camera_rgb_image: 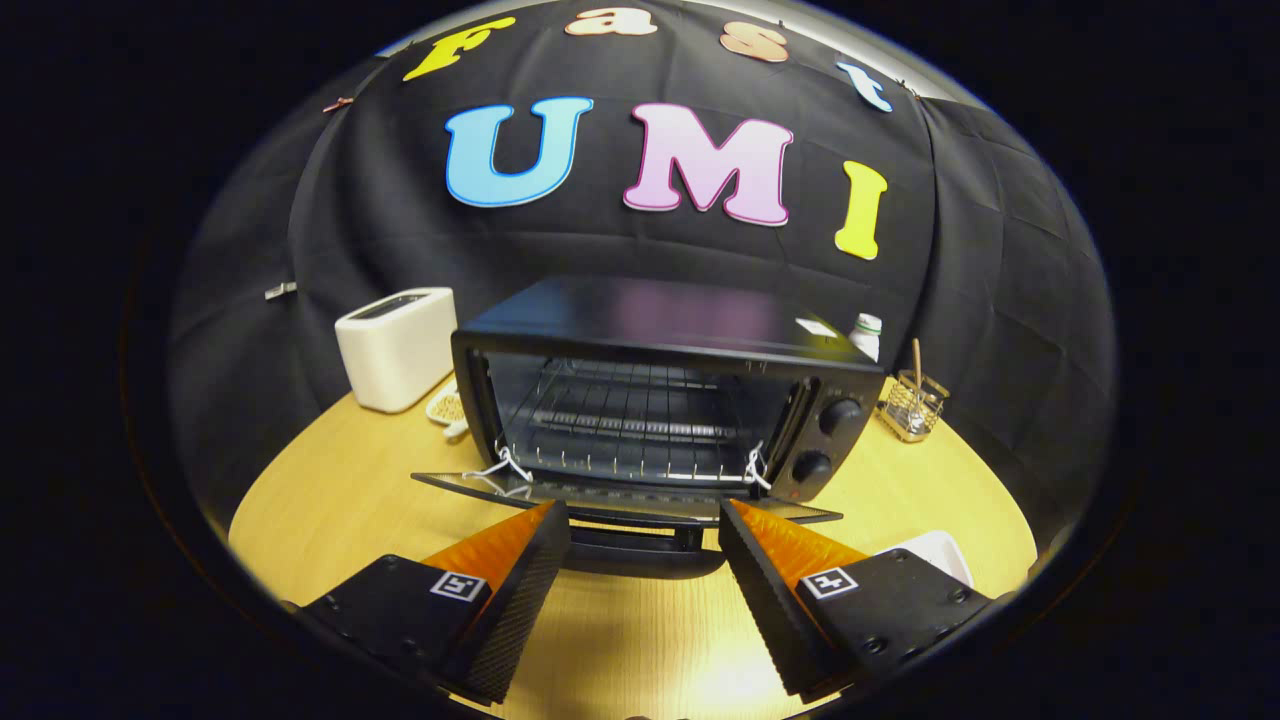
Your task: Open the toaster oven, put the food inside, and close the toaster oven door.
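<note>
Tongs (645, 520) spread wide, gripping nothing, their tips just short of the toaster oven's (660, 400) lowered door (620, 500); oven stands open mid-worktop (330, 480), wire rack (625, 415) bare inside

- The black toaster oven (660, 330) looks like painted metal, its flat top glossy enough to mirror colour.
- Inside it, a thin wire rack (625, 415) of bright, shiny metal.
- Its dropped door (470, 487) has a smooth, reflective glass pane, with a glossy dark handle (640, 538) between the spread fingers.
- The gripper (645, 560) has matt black, finely ribbed fingers (525, 590), orange on their upper faces.
- The round light wooden table (330, 480) is smooth with a soft sheen.
- The white boxy toaster (395, 345) seems smooth, satin plastic.
- The small wire basket (910, 405) is shiny golden metal.
- The black wall (980, 260) is matt, creased cloth.
</note>
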`<state>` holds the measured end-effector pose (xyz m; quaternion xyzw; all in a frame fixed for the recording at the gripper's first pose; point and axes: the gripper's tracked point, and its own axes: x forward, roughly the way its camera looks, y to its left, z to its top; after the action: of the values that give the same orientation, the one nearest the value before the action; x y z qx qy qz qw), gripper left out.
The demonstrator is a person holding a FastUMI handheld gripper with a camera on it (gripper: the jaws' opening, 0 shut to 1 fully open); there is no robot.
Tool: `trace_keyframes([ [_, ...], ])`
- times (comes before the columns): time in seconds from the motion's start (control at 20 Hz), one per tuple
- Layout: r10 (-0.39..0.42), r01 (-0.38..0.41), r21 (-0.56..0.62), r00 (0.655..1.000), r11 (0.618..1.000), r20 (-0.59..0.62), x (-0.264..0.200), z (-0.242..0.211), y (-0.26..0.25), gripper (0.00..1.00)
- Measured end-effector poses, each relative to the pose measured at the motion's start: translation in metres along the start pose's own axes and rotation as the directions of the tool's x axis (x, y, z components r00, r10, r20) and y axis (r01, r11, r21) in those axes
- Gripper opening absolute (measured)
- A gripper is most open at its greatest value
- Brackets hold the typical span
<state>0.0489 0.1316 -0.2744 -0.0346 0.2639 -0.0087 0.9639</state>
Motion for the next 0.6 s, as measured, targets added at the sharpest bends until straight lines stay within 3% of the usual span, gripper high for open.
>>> trace_keyframes([
  [0.25, 0.063, -0.069, -0.017, 0.965, 0.997, -0.254, -0.005, -0.089, 0.011, 0.99],
  [0.6, 0.062, -0.072, -0.032, 0.969, 0.997, -0.239, -0.018, -0.083, -0.017, 0.99],
])
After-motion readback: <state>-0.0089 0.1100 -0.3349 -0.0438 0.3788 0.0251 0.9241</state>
